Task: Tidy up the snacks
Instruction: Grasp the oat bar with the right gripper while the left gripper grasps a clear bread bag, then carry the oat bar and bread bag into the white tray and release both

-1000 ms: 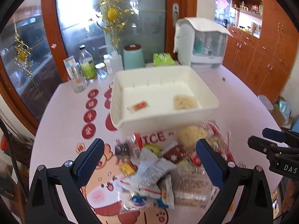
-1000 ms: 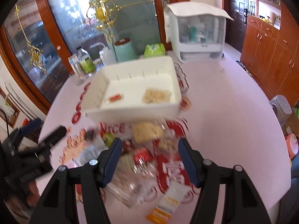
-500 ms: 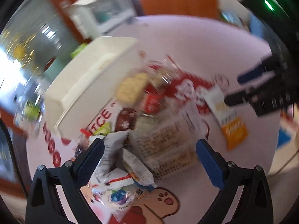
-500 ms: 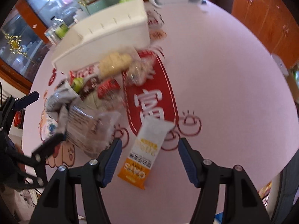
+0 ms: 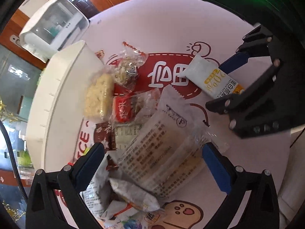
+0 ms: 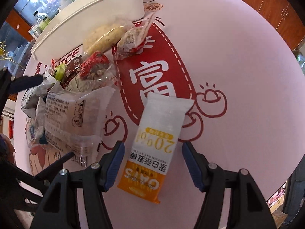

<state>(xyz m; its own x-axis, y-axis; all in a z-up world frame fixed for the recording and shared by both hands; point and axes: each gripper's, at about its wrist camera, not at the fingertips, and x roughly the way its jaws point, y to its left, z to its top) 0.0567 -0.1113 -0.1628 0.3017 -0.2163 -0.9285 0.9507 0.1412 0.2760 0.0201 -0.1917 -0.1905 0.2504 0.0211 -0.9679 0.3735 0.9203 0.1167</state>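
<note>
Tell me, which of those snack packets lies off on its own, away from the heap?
The white and orange oat bar. It lies alone on the table, between the open right gripper's fingers, while the others crowd beside the white bin.

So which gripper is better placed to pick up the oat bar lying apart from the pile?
Right. The right gripper is open and straddles the oat bar, a pad on either side. The left gripper is open over the large clear packet in the pile.
</note>
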